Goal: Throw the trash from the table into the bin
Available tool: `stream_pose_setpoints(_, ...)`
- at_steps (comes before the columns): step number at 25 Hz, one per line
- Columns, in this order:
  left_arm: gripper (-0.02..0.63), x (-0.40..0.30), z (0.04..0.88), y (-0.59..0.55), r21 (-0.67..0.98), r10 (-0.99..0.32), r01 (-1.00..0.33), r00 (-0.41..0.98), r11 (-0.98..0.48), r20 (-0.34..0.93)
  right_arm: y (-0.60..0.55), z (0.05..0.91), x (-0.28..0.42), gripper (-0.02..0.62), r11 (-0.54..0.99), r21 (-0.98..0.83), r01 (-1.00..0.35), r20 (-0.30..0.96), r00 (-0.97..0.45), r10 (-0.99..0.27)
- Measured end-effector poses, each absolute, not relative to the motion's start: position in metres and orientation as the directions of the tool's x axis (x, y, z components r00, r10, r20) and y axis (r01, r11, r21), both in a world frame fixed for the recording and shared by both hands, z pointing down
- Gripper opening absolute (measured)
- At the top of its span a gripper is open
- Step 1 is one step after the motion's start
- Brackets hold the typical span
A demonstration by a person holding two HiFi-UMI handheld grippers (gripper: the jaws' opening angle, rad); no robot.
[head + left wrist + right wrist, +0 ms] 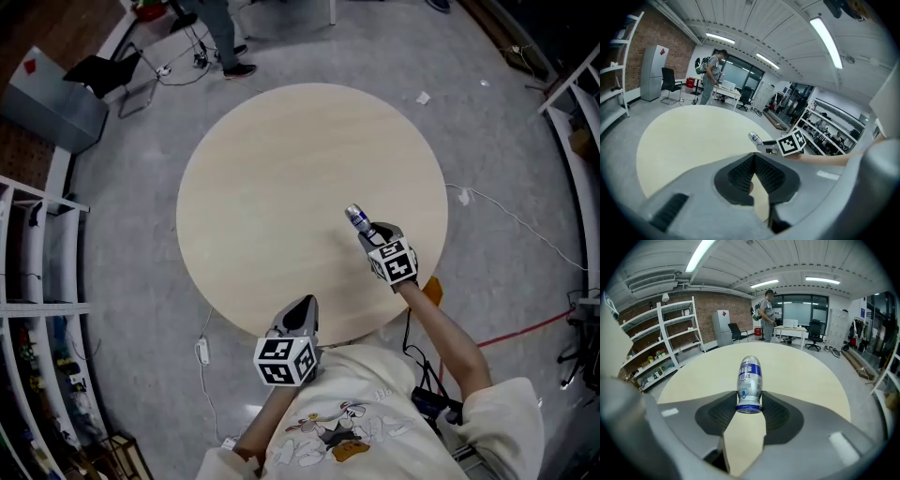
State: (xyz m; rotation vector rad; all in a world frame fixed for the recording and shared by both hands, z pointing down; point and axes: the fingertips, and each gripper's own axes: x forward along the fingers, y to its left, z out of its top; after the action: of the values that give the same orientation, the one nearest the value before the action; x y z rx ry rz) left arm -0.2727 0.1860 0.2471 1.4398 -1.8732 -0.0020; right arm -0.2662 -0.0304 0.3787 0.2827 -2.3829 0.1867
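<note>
Well, the round pale wooden counter point(281, 178) fills the middle of the head view, and I see no other trash on it. The grey floor point(487, 122) around it looks open from 12 to 3 o'clock, though a thin cable point(511, 220) trails at 3 o'clock and white shelving point(37, 309) crowds 9 o'clock. No bin shows in any view, so I would have to turn to find it.

My left hand-held gripper point(302, 306) waits at the counter's 6 o'clock edge, clenched on nothing, probably kept back out of the way. My right hand-held gripper point(361, 225) sits over the counter at about 4 o'clock, grasping the small silver bottle with a blue label point(749, 383). The jaws pinch it near its base, so most of it juts forward, which should let it drop freely on release.
</note>
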Motion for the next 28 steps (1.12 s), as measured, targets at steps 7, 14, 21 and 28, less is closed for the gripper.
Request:
stream_pose_setpoints(7,0.004,-0.298,0.242,0.211,0.452,-0.865,-0.850,-0.008,0.270,0.502,0.033,0.359,-0.273,0.173,0.962,-0.051,-0.269,0.670,-0.723,-0.167)
stream_pose_setpoints(14,0.004,-0.322,0.237,0.248,0.459,-0.867,-0.870,0.080,0.180,0.492,0.108,0.348,-0.282,0.173,0.945,-0.076,-0.318,0.656,-0.729,-0.193)
stream_pose_setpoints(21,0.003,-0.315,0.254,0.277,0.486,-0.849,-0.870,0.191,0.086,0.492,0.163,0.351,-0.277,0.173,0.922,-0.096,-0.375,0.650,-0.725,-0.228)
stream_pose_setpoints(28,0.004,-0.296,0.256,0.269,0.510,-0.838,-0.860,0.266,0.017,0.476,0.179,0.356,-0.246,0.173,0.902,-0.099,-0.420,0.667,-0.700,-0.253)
